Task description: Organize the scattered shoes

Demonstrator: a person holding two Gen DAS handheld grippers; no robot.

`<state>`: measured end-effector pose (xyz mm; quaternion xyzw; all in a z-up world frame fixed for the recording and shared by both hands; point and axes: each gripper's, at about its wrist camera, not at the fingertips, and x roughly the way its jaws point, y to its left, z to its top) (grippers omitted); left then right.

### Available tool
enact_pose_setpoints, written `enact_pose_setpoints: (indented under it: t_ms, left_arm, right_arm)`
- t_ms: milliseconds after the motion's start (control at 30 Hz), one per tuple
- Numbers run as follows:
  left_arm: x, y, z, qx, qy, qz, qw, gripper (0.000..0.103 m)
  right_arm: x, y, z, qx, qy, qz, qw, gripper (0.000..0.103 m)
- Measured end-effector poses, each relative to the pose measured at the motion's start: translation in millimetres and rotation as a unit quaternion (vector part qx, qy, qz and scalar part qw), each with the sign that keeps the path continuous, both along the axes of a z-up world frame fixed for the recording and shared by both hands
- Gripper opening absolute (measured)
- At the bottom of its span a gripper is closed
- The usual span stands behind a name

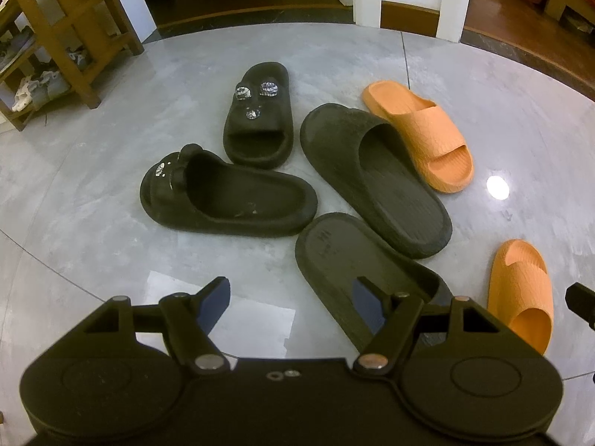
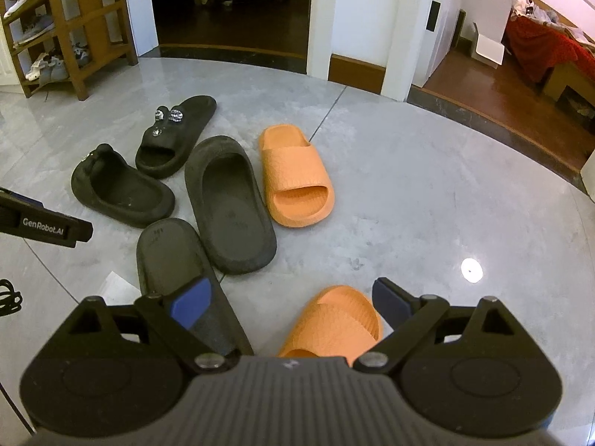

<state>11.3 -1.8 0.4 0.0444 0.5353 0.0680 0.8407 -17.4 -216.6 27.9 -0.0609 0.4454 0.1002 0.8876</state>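
Several slippers lie scattered on the grey floor. Two black slippers carry sparkly charms (image 1: 258,111) (image 1: 227,193). Two plain dark slippers (image 1: 375,178) (image 1: 334,260) lie beside them, the nearer one under my left gripper's right finger. One orange slipper (image 1: 420,133) lies at the far right; a second orange slipper (image 1: 520,293) is near right. My left gripper (image 1: 292,304) is open above the floor, holding nothing. In the right wrist view my right gripper (image 2: 292,303) is open, with the near orange slipper (image 2: 334,319) just below and between its fingers, not gripped.
A wooden shoe rack (image 1: 55,37) (image 2: 55,29) with sneakers stands at the far left. White door posts (image 2: 323,18) and dark doorways line the back. Wooden flooring and a red-covered bed (image 2: 543,44) lie at the right. Open grey floor (image 2: 446,204) spreads to the right of the slippers.
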Motion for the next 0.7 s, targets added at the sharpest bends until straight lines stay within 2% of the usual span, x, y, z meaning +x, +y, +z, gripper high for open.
enact_pose_setpoints:
  t_ms: [700]
  left_arm:
    - [1.1, 5.7, 2.1, -0.005, 0.001, 0.001, 1.0, 0.073]
  right_arm:
    - [-1.4, 6.0, -1.7, -0.006, 0.003, 0.013, 1.0, 0.095]
